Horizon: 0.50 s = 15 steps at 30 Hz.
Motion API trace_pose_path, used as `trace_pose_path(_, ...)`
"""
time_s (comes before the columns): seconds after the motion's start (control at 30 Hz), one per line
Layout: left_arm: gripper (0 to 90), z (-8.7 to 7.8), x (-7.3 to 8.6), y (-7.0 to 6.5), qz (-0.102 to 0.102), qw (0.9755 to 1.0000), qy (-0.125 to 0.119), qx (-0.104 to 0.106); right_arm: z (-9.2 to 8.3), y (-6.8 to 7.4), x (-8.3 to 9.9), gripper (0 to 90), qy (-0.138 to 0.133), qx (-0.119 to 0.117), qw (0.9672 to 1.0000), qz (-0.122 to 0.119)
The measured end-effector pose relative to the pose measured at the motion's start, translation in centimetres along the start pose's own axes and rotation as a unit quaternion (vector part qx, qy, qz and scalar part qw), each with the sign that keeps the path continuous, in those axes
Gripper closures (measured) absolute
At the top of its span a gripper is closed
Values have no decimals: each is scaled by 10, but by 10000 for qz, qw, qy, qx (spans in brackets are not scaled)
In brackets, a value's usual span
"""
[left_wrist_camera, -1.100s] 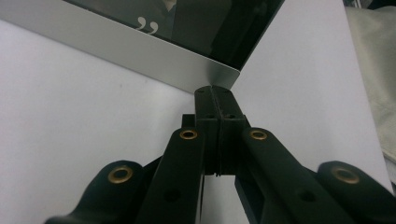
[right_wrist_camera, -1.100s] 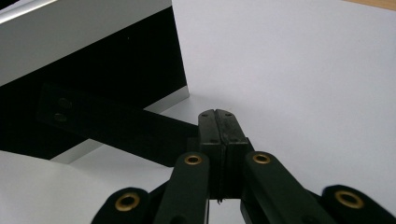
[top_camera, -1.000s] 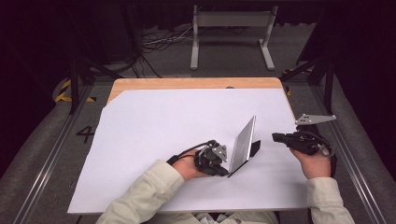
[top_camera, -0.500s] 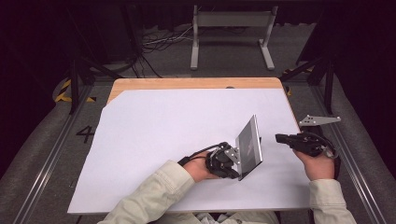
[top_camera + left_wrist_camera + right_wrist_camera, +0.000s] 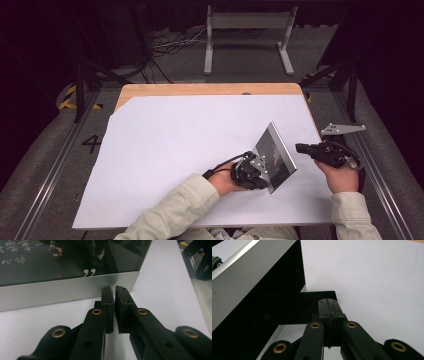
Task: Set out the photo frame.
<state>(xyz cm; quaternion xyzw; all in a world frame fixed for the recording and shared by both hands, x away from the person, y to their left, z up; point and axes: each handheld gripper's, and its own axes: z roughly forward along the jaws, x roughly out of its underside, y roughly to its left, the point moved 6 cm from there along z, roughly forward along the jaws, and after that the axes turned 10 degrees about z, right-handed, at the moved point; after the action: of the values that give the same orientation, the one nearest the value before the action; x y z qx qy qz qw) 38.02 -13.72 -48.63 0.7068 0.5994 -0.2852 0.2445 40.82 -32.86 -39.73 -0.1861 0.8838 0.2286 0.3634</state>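
Standing tilted on its stand near the counter's (image 5: 150, 150) right front corner, the picture frame (image 5: 276, 155) is steadied: the left tool (image 5: 114, 293), jaws just parted slightly, empty, at its edge; the right tool (image 5: 328, 305) pressed together beside the stand.

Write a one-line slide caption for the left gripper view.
Left gripper, jaws slightly parted, points at the silver edge of a dark-glass frame standing on white paper.
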Motion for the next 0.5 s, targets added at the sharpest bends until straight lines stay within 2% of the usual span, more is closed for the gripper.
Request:
trace_pose_path(0.27,850,9,-10,1,-32,10000,-13,-27,-2,-1,-1,900,-59,-40,10000,63)
trace_pose_path(0.5,814,4,-5,-3,-138,9999,-23,50,-6,-3,-3,900,-122,-27,9998,122)
